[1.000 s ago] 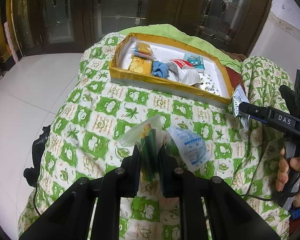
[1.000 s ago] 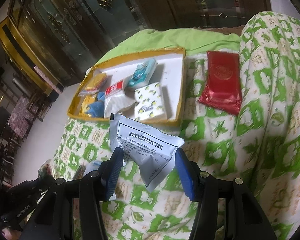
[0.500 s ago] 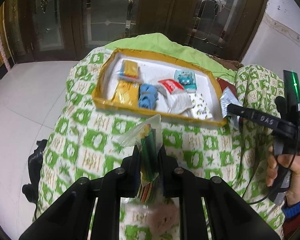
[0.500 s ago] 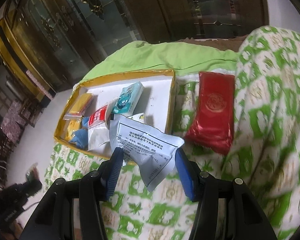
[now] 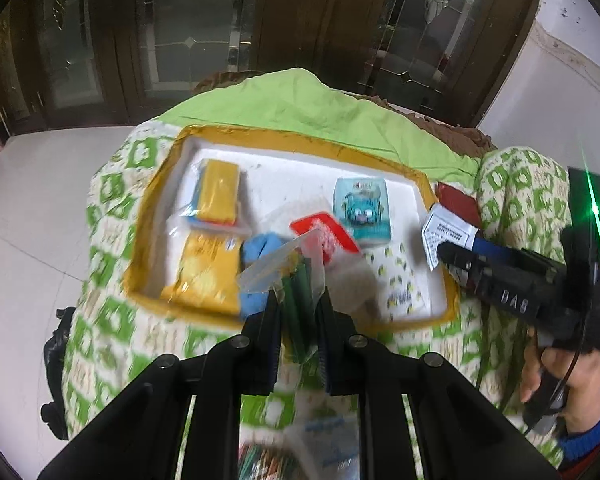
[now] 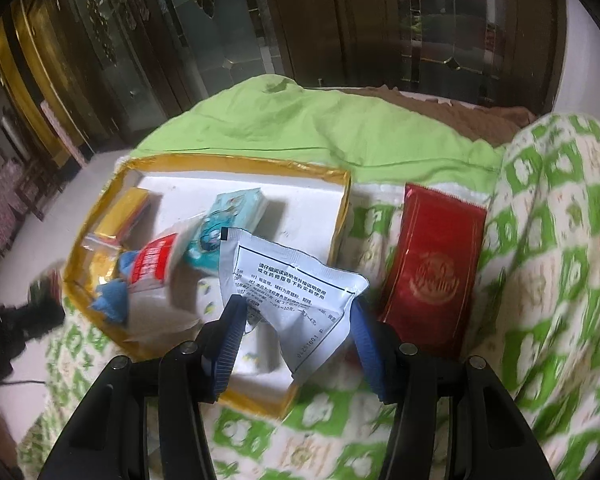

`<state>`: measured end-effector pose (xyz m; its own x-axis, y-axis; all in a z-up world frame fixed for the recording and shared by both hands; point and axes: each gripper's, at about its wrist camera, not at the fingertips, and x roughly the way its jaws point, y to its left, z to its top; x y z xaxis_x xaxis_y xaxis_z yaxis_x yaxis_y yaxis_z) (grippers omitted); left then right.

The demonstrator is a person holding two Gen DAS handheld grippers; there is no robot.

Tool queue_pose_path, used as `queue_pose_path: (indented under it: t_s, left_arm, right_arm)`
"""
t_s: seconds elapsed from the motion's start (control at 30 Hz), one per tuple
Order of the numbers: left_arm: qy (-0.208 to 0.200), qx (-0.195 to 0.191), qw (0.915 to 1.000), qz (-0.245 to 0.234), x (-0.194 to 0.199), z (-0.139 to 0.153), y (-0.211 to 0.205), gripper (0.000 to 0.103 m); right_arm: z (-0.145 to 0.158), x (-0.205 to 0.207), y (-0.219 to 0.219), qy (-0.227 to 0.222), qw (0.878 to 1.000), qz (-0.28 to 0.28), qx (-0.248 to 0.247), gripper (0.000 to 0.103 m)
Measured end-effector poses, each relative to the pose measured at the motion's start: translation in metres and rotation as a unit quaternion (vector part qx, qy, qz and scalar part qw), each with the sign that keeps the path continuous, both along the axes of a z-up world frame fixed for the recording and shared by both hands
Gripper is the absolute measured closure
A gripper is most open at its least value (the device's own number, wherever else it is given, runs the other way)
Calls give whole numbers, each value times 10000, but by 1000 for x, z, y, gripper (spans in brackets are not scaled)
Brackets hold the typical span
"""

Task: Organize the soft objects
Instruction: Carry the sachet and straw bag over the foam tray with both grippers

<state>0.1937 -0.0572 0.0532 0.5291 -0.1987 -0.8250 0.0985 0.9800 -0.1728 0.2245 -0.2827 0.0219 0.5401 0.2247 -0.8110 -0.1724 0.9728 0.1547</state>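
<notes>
Left gripper (image 5: 297, 300) around clear packet (image 5: 295, 276), seemingly above box (image 5: 442, 280).

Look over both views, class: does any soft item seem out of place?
Yes: the red packet lies on the quilt outside the yellow tray's right wall, while the other loose items sit inside it.

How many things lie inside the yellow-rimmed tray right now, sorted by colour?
Yellow: 2, flat pack and foil pouch
Blue: 2, cloth and teal tissue pack
Red-and-white: 1, crumpled bag
White: 1, lemon-print pack
Total: 6
</notes>
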Motion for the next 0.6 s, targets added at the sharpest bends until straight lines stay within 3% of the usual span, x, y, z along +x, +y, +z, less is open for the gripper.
queue_pose_path:
  t_s: [0.37,0.6]
  left_arm:
    - [236,55,9997,31,75,-26,-14,88]
    - [403,169,9990,130,103,-51,-12,88]
  right_arm:
    - [-8,27,42,-220,9918,540,-1138,45]
    - [-15,54,42,-48,9947,530,-881,45]
